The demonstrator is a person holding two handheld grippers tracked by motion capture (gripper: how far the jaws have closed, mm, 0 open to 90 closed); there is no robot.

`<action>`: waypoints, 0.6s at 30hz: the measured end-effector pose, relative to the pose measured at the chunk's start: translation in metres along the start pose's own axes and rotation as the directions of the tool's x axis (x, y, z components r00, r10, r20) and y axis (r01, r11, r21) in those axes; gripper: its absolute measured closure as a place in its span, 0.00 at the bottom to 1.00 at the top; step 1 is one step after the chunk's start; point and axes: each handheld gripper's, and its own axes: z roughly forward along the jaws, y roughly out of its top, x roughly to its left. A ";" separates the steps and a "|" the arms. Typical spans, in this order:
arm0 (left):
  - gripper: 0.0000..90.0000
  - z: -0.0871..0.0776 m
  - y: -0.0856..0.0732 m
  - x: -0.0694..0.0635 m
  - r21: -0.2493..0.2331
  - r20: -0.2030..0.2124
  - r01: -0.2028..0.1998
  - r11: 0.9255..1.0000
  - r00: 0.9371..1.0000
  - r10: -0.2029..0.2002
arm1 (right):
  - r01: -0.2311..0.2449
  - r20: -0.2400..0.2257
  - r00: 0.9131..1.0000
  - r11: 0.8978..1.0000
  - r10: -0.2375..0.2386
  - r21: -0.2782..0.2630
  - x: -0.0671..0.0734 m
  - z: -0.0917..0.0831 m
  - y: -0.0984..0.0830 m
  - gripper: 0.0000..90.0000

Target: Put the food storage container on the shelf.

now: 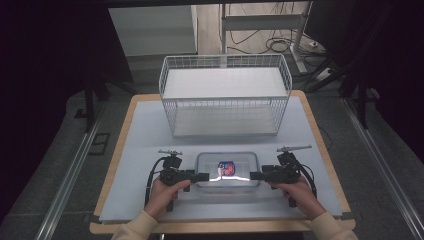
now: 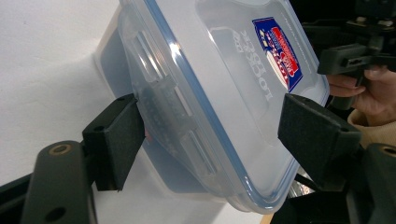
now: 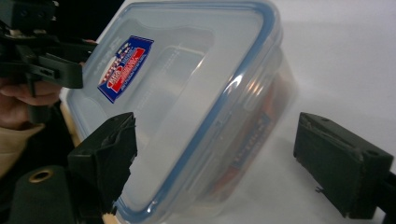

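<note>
Plastic container (image 1: 227, 170) on table (image 1: 140, 135) | left gripper (image 1: 204, 176), right gripper (image 1: 254, 175) flanking, open

Lid embossing: "LOCK&LOCK" pressed into clear container lid (image 2: 219, 70), centre-right of left gripper view.
Sticker (image 2: 279, 51): red-blue, print unreadable.

container (image 3: 187, 93) contents behind cloudy wall, perhaps red packaging, label (image 1: 227, 167) print too small to read

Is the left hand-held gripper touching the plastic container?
Touching. In the left gripper view, one finger pad of the left hand-held gripper presses the side latch of the plastic container.
</note>
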 end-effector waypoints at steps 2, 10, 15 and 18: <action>0.26 0.000 0.000 0.000 -0.001 0.001 0.000 1.000 1.000 0.000 | -0.022 -0.027 0.999 1.000 0.022 0.005 -0.002 0.002 0.001 0.19; 0.27 0.000 0.000 0.001 -0.004 0.003 0.009 1.000 1.000 -0.009 | -0.074 -0.091 0.993 0.997 0.076 0.020 -0.005 0.004 0.003 0.33; 0.29 -0.002 -0.001 0.000 -0.012 0.000 0.011 1.000 1.000 -0.011 | -0.074 -0.085 0.994 0.997 0.075 0.012 -0.003 0.000 0.002 0.39; 0.33 -0.004 -0.003 -0.001 -0.023 0.002 0.011 1.000 1.000 -0.011 | -0.071 -0.091 0.993 0.997 0.071 -0.001 -0.002 -0.003 0.001 0.42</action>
